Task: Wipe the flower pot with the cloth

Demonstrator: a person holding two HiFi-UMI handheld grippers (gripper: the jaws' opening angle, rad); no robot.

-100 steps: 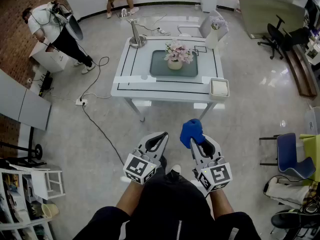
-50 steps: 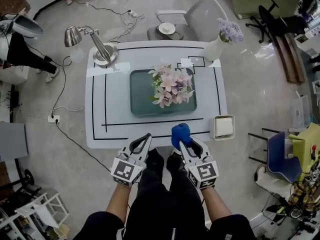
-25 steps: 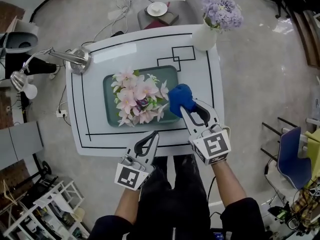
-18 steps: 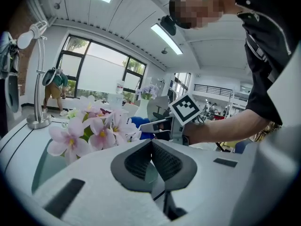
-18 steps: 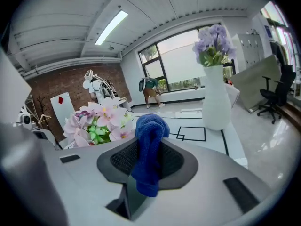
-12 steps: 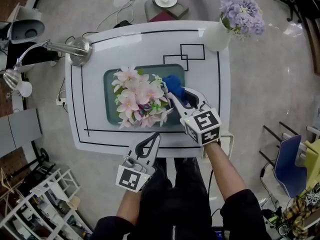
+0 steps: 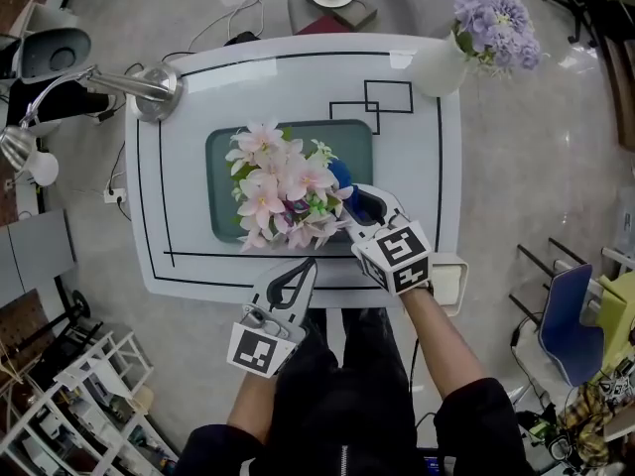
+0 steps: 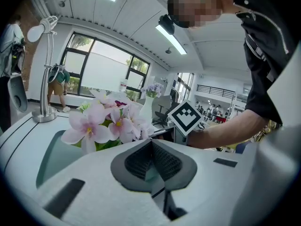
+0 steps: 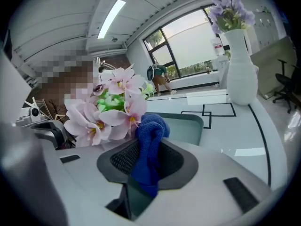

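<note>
Two grippers are in shot over a glossy white table with rounded corners and thin black lines. Far left, there's a brushed-metal desk lamp on a round base, its neck leaning out past the table edge. In the middle sits a teal rectangular tray with softly rounded corners, and the flower pot stands on it. It's buried under a spray of soft pink blossoms, so the pot itself can't be made out from above.

At the near edge is the left gripper. Its ribbed dark pads are pressed together at the tips with nothing between them, and it hovers over the table's front edge, just short of the tray. Next over, the right gripper has its jaws clamped on the blue cloth. That's fluffy terry, bunched into a rounded wad that pokes past the tips, right against the petals on the blossoms' right side.

Further right, at the far corner, stands a smooth white bulbous vase of lilac flowers. At the near right edge is a small white square dish.
</note>
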